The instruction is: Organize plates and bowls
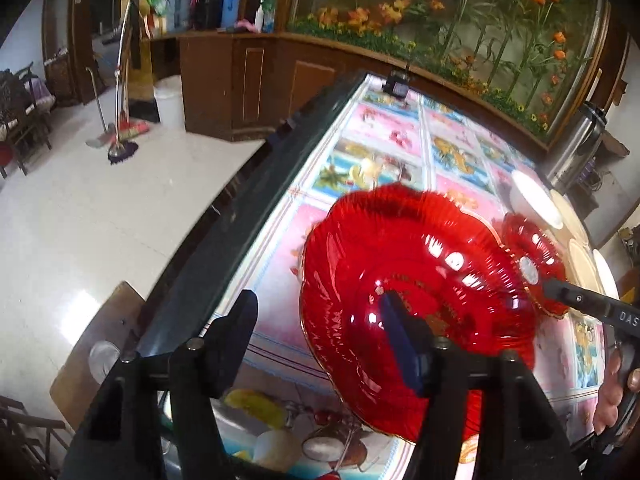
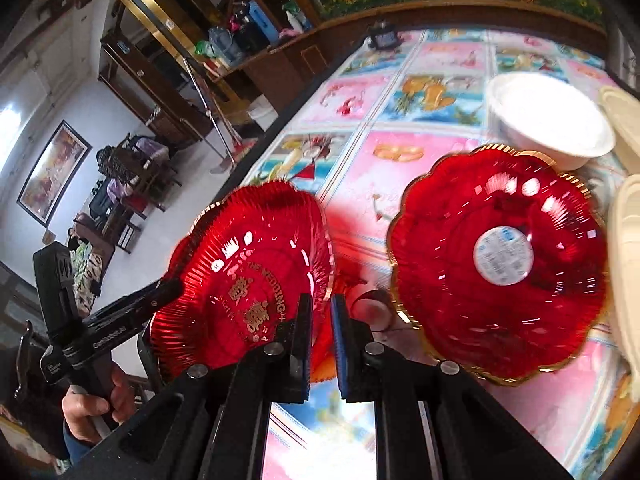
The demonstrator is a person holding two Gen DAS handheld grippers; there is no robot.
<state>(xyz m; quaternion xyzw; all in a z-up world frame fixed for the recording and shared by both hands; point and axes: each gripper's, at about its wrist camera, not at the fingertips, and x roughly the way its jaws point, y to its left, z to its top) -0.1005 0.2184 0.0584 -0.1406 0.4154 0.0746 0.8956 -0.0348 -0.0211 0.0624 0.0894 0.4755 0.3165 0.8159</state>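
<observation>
Left gripper [image 1: 324, 344] stands open around the rim of a red wedding plate [image 1: 408, 288] at the table's [image 1: 280, 232] left edge. Right gripper [image 2: 322, 344] is closed on nothing; a red scalloped plate [image 2: 500, 264] lies beside a white bowl [image 2: 552, 120].

A glossy tablecloth [image 1: 400, 136] printed with pink and blue picture squares covered the table through the middle of both views. A small black device [image 1: 396, 82] stood at its far end. In the upper right of the left wrist view ran a glass case of artificial orange flowers [image 1: 480, 20], with a steel thermos [image 1: 576, 140] beside it. A white bin [image 1: 170, 104] and red broom [image 1: 128, 128] stood on the pale tiled floor [image 1: 100, 208] at left. A framed painting [image 2: 52, 172] hung at left in the right wrist view.
</observation>
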